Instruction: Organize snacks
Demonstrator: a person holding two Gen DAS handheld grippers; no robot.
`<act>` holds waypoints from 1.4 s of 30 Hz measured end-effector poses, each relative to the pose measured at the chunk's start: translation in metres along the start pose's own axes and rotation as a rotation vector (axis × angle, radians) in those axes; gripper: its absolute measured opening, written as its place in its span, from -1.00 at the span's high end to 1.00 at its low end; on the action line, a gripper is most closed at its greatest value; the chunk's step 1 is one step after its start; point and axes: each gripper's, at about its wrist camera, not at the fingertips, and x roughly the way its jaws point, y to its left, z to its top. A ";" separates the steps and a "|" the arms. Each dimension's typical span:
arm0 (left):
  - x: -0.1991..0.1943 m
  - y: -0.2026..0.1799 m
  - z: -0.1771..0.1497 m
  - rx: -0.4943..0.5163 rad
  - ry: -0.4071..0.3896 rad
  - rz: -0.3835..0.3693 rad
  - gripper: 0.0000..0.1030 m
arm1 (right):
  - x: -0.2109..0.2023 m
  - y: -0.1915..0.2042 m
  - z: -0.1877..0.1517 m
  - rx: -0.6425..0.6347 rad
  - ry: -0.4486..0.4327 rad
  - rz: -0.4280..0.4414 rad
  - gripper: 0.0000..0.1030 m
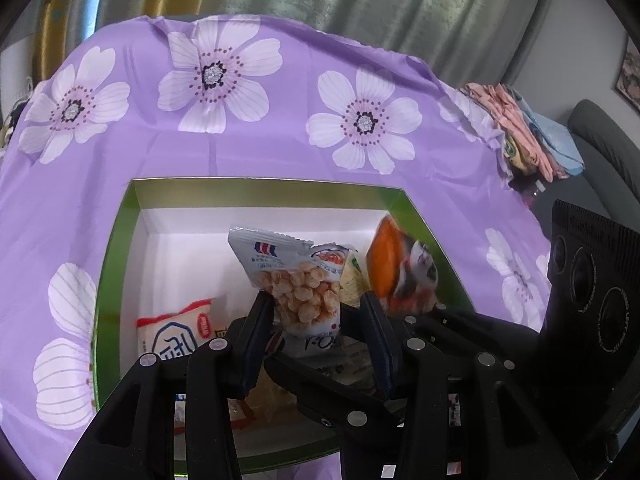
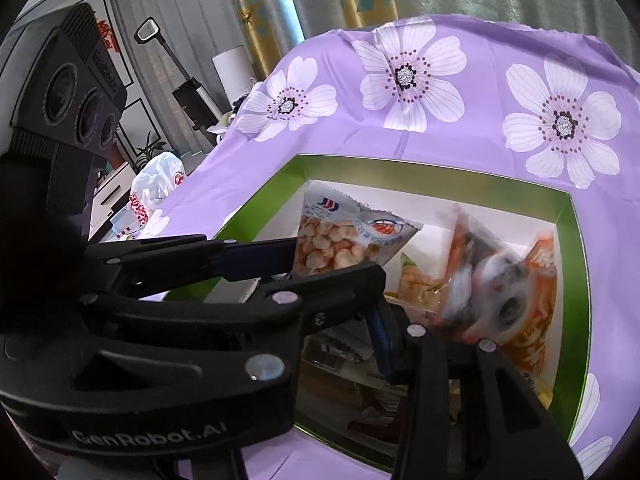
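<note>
A green box with a white inside (image 1: 132, 216) (image 2: 568, 280) sits on the purple flowered cloth and holds several snack packs. My left gripper (image 1: 316, 316) is over the box, its fingers apart on either side of a clear pack of round puffs (image 1: 304, 292) (image 2: 340, 240) that stands upright. My right gripper (image 2: 440, 344) is in the box, shut on an orange pack with a panda-like face (image 2: 504, 292) (image 1: 404, 272), blurred. A white and red pack (image 1: 176, 336) lies at the box's left.
The purple flowered cloth (image 1: 224, 152) covers the table. Folded clothes (image 1: 524, 132) lie at its right edge, a dark chair (image 1: 600, 140) beyond. A white plastic bag (image 2: 160, 184) and a vacuum (image 2: 192, 96) stand off the table's left.
</note>
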 end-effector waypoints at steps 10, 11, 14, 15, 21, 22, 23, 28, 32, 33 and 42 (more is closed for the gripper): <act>0.005 -0.001 -0.001 0.007 0.021 0.019 0.12 | 0.001 -0.001 -0.002 0.013 0.033 -0.009 0.09; 0.005 -0.001 -0.001 0.006 0.024 0.022 0.12 | 0.002 -0.001 -0.002 0.014 0.038 -0.011 0.09; 0.007 0.000 -0.001 0.001 0.034 0.036 0.11 | 0.004 -0.001 -0.001 0.015 0.053 -0.015 0.08; 0.007 0.000 -0.001 0.001 0.038 0.044 0.11 | 0.003 0.000 -0.001 0.013 0.056 -0.019 0.06; 0.001 0.002 -0.002 -0.008 0.038 0.089 -0.52 | -0.006 0.001 0.000 0.002 0.052 -0.065 -0.26; -0.002 0.002 -0.002 -0.007 0.034 0.097 -0.52 | -0.008 0.001 -0.001 0.002 0.050 -0.068 -0.29; -0.004 0.001 -0.002 -0.004 0.034 0.107 -0.52 | -0.010 0.002 -0.001 0.001 0.048 -0.077 -0.36; -0.014 -0.003 -0.003 0.014 0.026 0.163 -0.85 | -0.022 0.004 -0.003 -0.005 0.039 -0.123 -0.51; -0.031 -0.008 -0.004 0.035 0.003 0.215 -0.93 | -0.038 0.009 -0.003 -0.032 0.028 -0.196 -0.66; -0.035 -0.010 -0.004 0.039 -0.002 0.227 -0.94 | -0.043 0.010 -0.003 -0.035 0.024 -0.214 -0.77; -0.087 -0.026 -0.006 0.030 -0.079 0.286 -0.98 | -0.091 0.019 -0.003 -0.065 -0.009 -0.345 -0.99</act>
